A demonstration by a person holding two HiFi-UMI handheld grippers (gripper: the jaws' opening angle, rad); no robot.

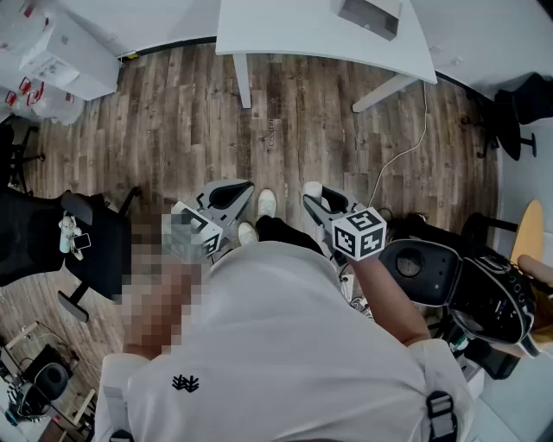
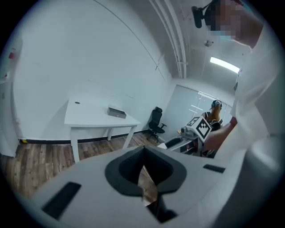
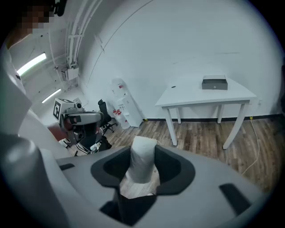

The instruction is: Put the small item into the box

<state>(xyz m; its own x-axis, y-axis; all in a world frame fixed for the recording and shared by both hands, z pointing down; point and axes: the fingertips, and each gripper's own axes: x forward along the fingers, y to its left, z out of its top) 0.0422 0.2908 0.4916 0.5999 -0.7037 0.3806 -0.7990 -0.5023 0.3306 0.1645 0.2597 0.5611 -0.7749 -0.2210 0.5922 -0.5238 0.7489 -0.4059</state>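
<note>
I stand on a wood floor with both grippers held close in front of me. My right gripper [image 1: 321, 205] [image 3: 143, 152] is shut on a small white soft item [image 3: 142, 161], which sticks out past the jaw tips [image 1: 313, 188]. My left gripper [image 1: 226, 195] [image 2: 143, 165] is shut with nothing between its jaws. The grey box [image 1: 369, 15] [image 3: 214, 83] [image 2: 116, 113] lies on a white table [image 1: 294, 34] across the room, well beyond both grippers.
A black office chair [image 1: 52, 246] stands at my left and another chair with dark equipment [image 1: 458, 285] at my right. White cartons [image 1: 60, 56] sit at the far left. A white cable [image 1: 406, 147] runs down from the table over the floor.
</note>
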